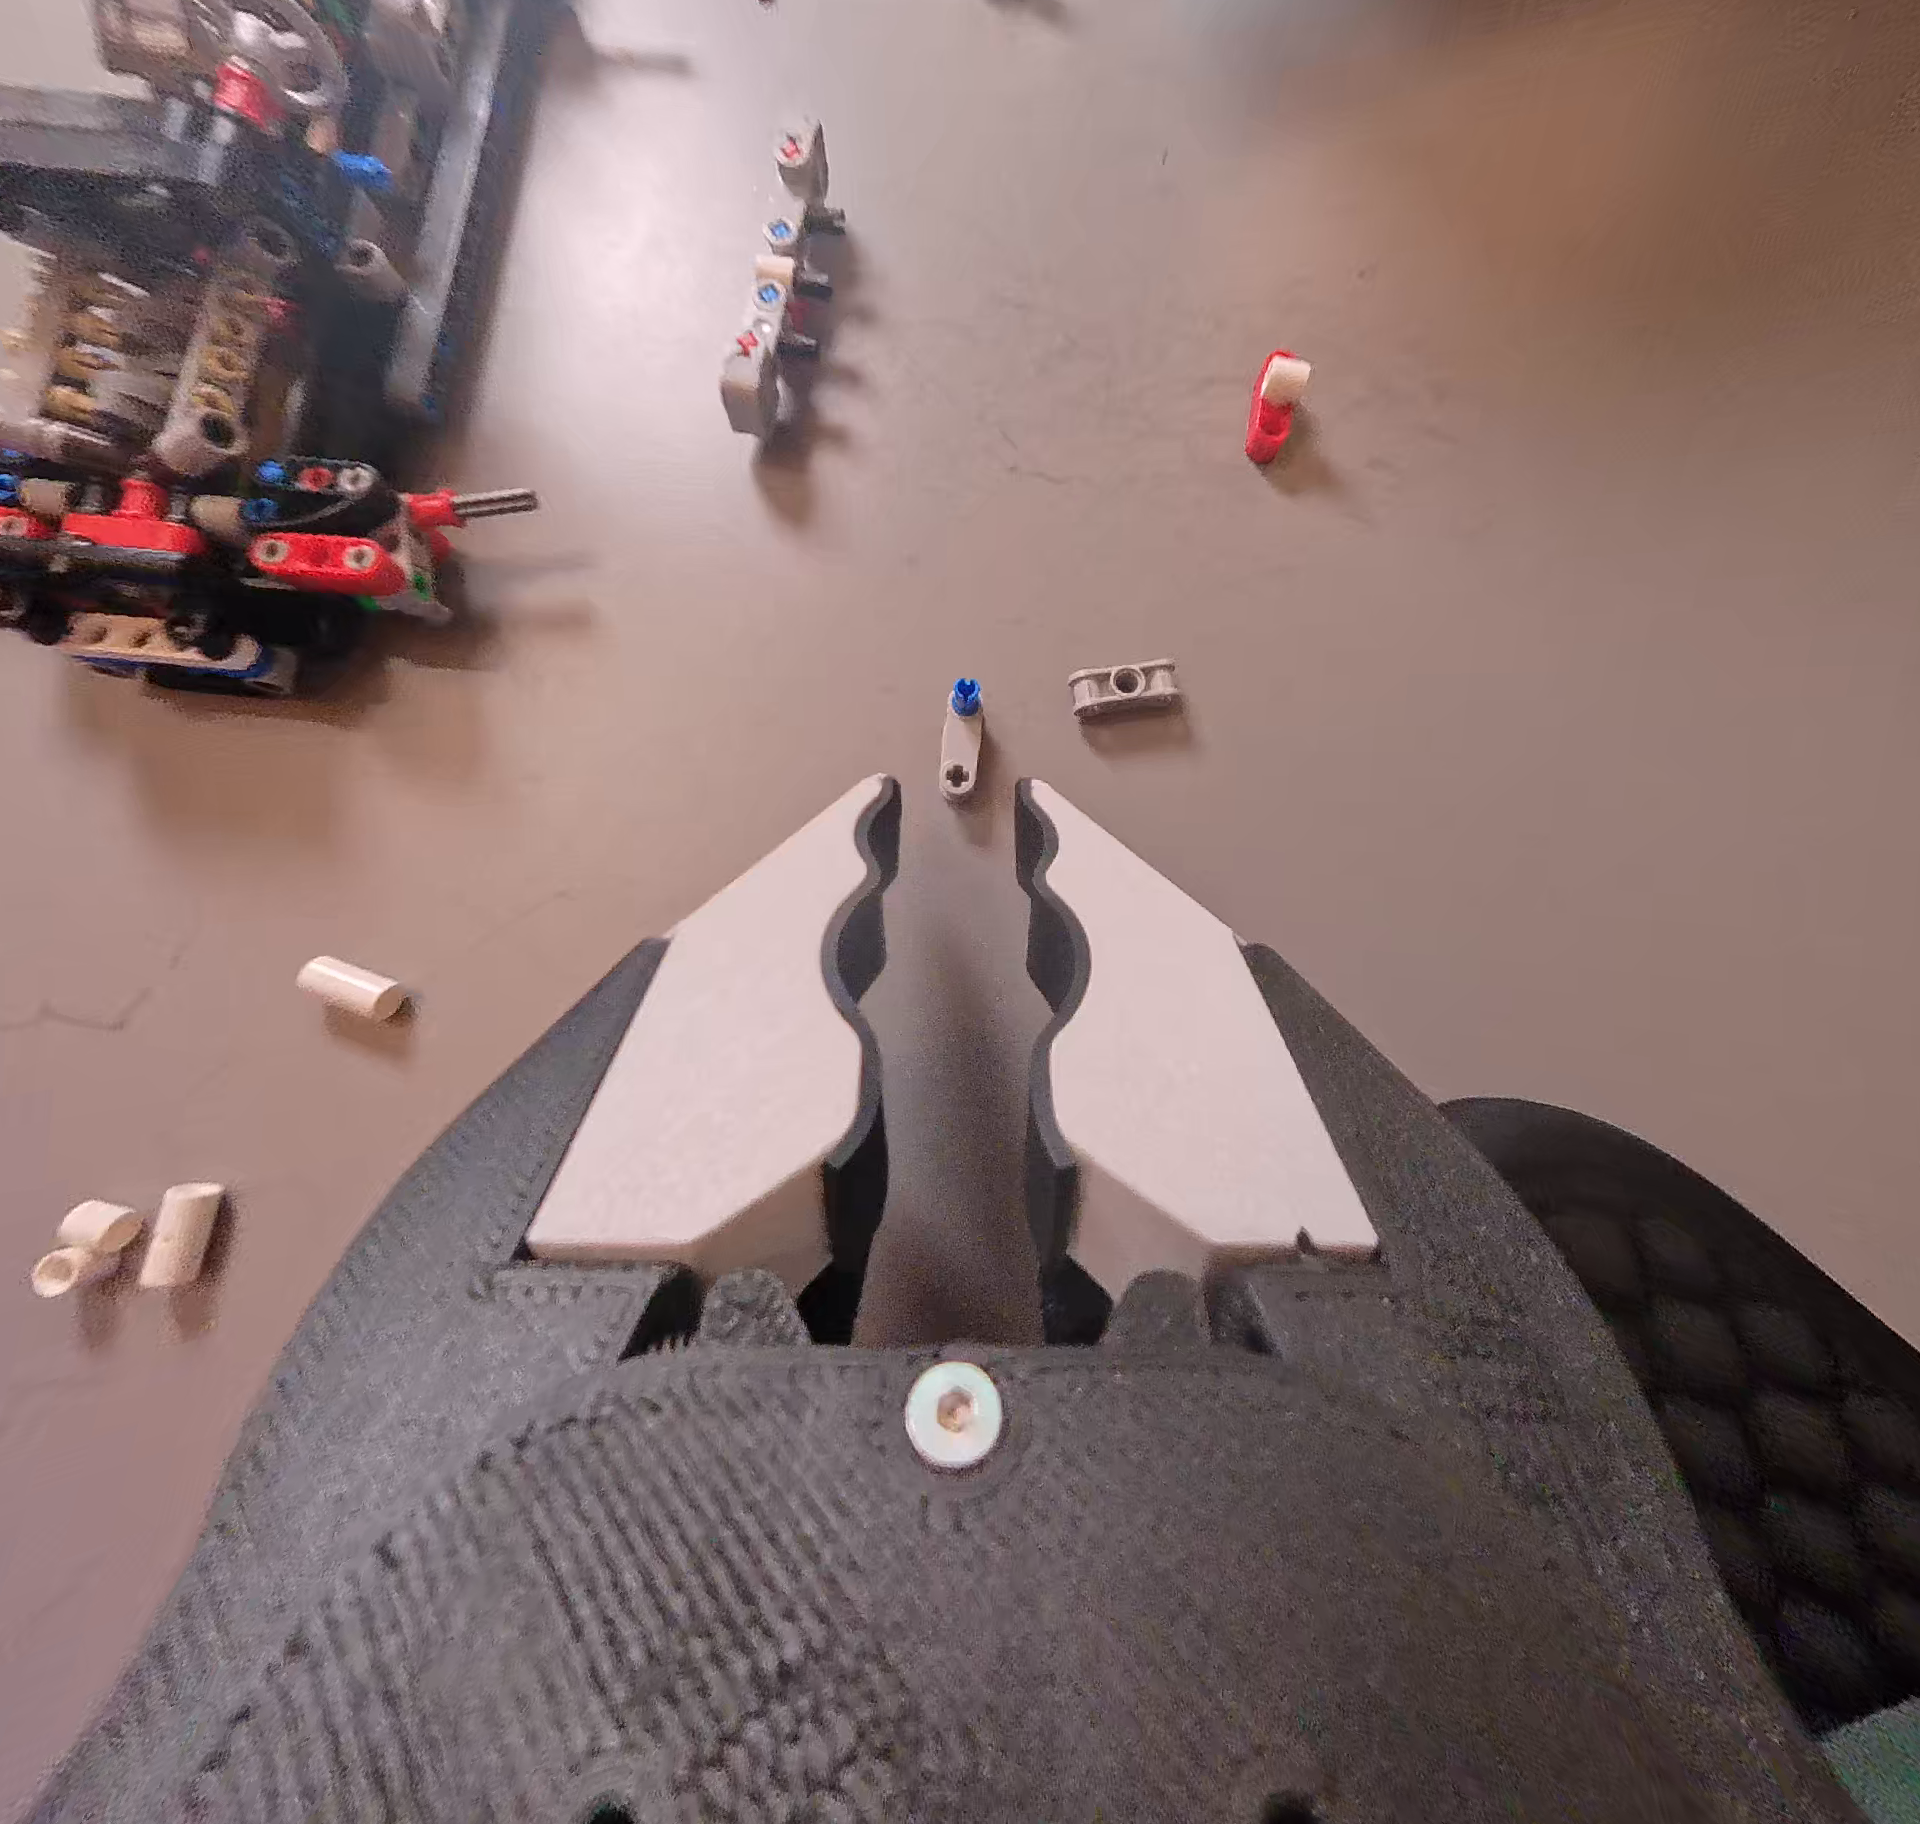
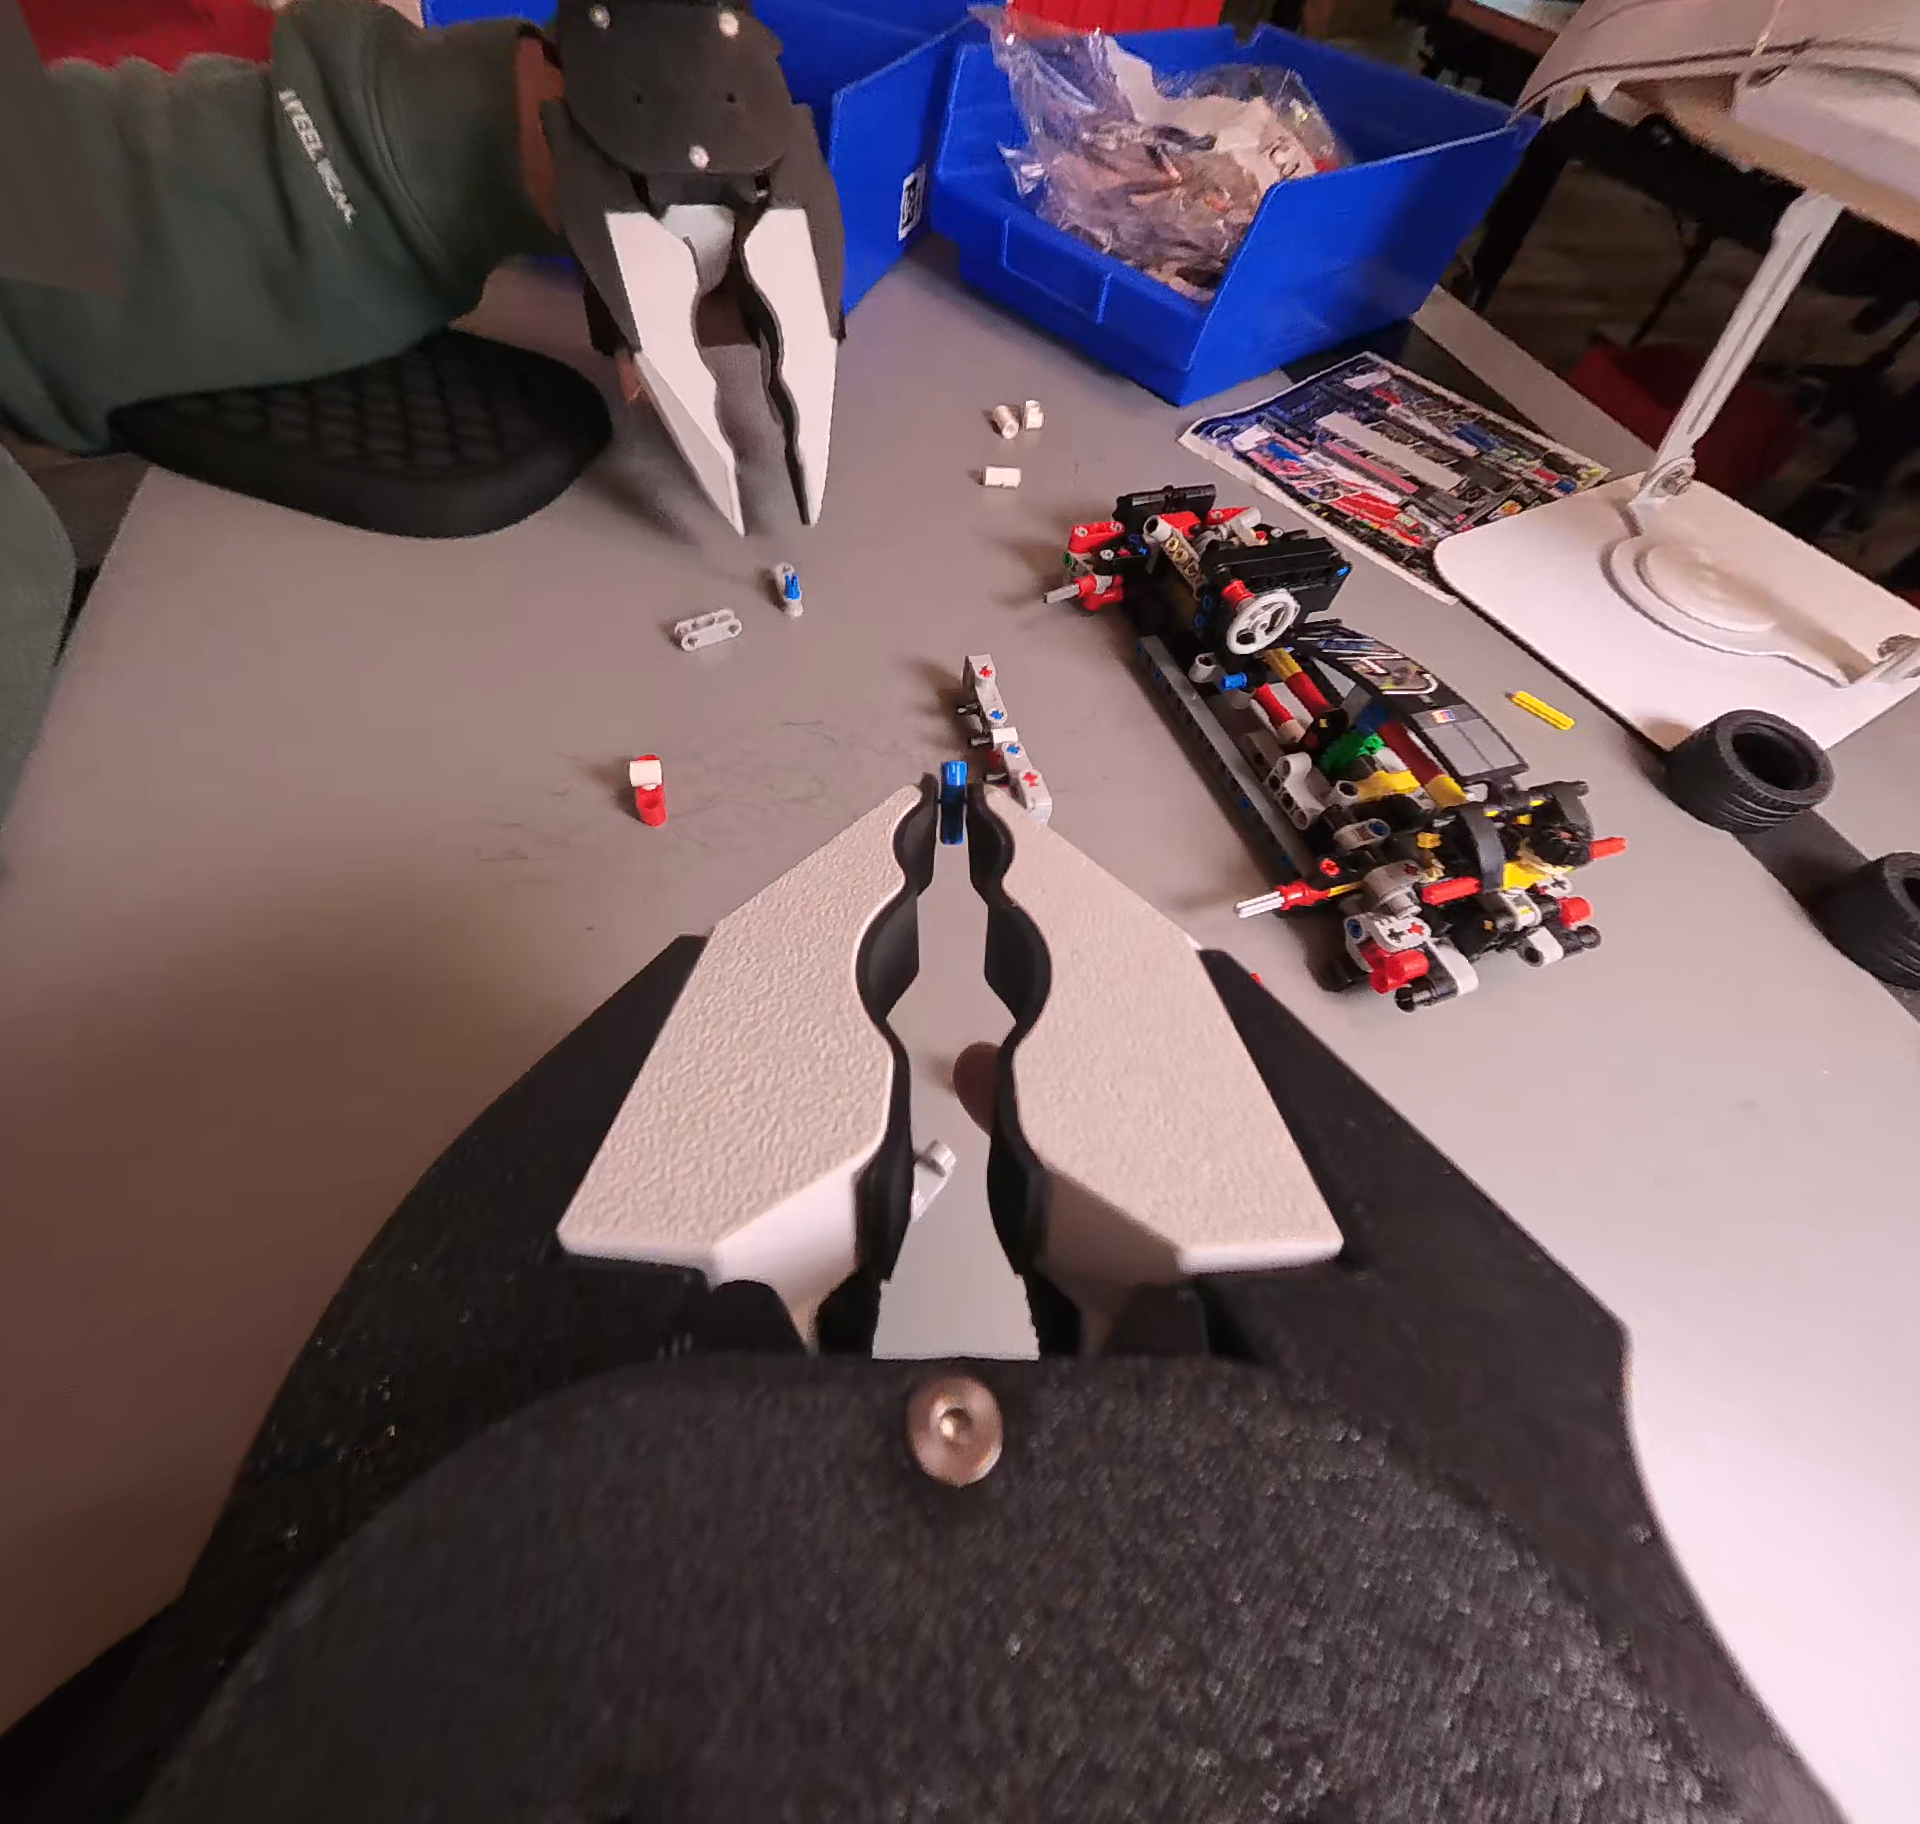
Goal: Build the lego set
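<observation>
The part-built lego car (image 2: 1340, 735) lies on the grey table; it also shows at the left of the left wrist view (image 1: 208, 340). My left gripper (image 1: 956, 787) is open, just short of a small grey lever piece with a blue pin (image 1: 962, 740); this gripper also shows in the right wrist view (image 2: 774, 522) above that piece (image 2: 788, 588). My right gripper (image 2: 951, 803) is shut on a blue pin (image 2: 953, 800) at its tips. A grey beam with pins (image 2: 1006, 735) lies just beyond it; it also shows in the left wrist view (image 1: 774, 309).
A flat grey connector (image 1: 1124, 685), a red and white piece (image 1: 1276, 405) and white tubes (image 1: 351, 988) lie loose. Blue bins (image 2: 1226, 205) with bagged parts, an instruction booklet (image 2: 1392, 455), a white lamp base (image 2: 1662, 590) and black tyres (image 2: 1756, 766) stand behind and right. A person's green sleeve (image 2: 208, 216) is at left. About 15 cm separates my right fingertips from the part-built lego car (image 2: 1340, 735).
</observation>
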Tool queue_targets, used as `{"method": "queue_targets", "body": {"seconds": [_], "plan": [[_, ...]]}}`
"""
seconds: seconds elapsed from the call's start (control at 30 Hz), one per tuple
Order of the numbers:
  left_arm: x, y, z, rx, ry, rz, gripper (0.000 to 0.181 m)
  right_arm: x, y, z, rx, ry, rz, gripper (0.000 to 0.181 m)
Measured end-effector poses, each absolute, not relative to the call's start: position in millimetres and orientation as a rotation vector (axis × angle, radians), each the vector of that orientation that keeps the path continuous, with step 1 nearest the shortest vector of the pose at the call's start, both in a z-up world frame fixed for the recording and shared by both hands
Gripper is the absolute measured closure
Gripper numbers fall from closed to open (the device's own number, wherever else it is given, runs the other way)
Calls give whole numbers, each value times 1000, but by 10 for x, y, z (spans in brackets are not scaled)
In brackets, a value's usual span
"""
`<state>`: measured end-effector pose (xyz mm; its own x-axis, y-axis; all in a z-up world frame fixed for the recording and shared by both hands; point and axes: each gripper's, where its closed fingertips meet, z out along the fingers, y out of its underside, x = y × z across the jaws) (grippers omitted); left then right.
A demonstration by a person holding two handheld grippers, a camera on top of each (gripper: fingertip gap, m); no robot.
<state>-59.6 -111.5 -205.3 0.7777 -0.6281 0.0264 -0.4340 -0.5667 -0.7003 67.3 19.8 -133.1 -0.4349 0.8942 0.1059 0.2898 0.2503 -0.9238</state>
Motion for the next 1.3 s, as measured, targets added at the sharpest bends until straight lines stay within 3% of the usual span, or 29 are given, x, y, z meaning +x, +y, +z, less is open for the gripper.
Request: {"method": "queue_targets", "body": {"seconds": [0.23,0.4,0.73,1.03,1.3], "plan": [[-368,-1184,-1713,-2044,769,-492,168,662,141,-1137,-1027,-1757,1297,178],[4,-977,-1448,-1821,648,-685,163,607,-363,-991,-875,-1677,1526,178],[578,-576,-1127,-1648,410,-809,163,338,-646,-749,-1154,-1206,2080,178],[481,-534,-948,-1571,306,-806,180,272,-646,-829,-1226,-1145,2136,179],[441,-563,-995,-1606,335,-763,180,278,-652,-884,-1204,-1228,2077,179]]}}
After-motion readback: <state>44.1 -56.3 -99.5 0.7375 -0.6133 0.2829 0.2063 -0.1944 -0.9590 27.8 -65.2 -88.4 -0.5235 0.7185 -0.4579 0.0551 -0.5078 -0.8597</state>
